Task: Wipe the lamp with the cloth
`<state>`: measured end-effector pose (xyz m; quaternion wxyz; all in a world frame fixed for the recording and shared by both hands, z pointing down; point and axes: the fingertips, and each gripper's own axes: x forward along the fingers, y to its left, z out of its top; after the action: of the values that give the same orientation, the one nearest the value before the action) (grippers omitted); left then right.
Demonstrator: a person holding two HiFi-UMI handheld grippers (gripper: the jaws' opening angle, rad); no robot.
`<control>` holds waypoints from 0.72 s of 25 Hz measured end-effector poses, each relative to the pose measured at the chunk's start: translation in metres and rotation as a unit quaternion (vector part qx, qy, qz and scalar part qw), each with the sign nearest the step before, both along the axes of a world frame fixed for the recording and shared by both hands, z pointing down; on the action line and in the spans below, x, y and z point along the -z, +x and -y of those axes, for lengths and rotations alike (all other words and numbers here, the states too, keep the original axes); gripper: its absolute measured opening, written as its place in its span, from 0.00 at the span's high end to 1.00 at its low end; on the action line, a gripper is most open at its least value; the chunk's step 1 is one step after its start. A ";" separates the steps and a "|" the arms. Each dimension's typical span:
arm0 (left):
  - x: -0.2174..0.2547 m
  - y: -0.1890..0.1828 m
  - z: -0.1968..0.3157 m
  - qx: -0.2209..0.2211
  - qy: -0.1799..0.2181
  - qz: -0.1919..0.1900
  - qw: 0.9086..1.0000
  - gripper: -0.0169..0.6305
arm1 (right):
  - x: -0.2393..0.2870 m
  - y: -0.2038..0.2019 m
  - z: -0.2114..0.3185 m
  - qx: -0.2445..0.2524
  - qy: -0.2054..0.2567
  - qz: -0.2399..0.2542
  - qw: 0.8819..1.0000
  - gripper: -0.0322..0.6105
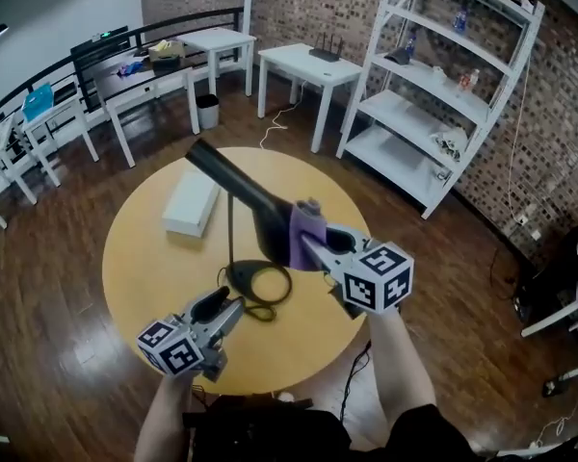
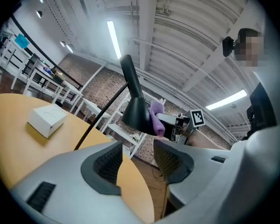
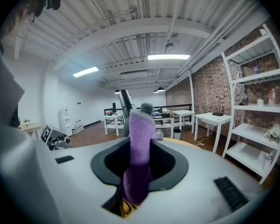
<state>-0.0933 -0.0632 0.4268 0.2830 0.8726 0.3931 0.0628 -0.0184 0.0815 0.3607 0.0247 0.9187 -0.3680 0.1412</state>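
Note:
A black desk lamp (image 1: 246, 195) stands on the round yellow table (image 1: 135, 268), its cone shade (image 1: 270, 221) tilted down to the right. My right gripper (image 1: 313, 243) is shut on a purple cloth (image 1: 306, 231), which lies against the lower side of the shade. In the right gripper view the cloth (image 3: 139, 148) stands upright between the jaws, and the lamp (image 3: 126, 104) rises just behind it. My left gripper (image 1: 226, 306) hovers by the lamp's ring base (image 1: 258, 282), open and empty. From the left gripper view I see the shade (image 2: 137, 111) and the cloth (image 2: 156, 118) ahead.
A white box (image 1: 192, 203) lies on the table left of the lamp stem. The lamp's cable (image 1: 262, 312) loops beside the base. A white shelf unit (image 1: 443, 75) and white tables (image 1: 308, 65) stand beyond the table on the wooden floor.

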 end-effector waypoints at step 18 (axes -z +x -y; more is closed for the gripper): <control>0.019 0.007 0.020 0.009 -0.016 -0.012 1.000 0.67 | 0.004 -0.003 -0.033 -0.073 -0.021 0.004 0.997 0.80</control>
<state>-0.0864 -0.0837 0.4075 0.2923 0.8724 0.3892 0.0435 -0.0218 0.1143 0.3571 0.0320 0.9418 -0.2969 0.1543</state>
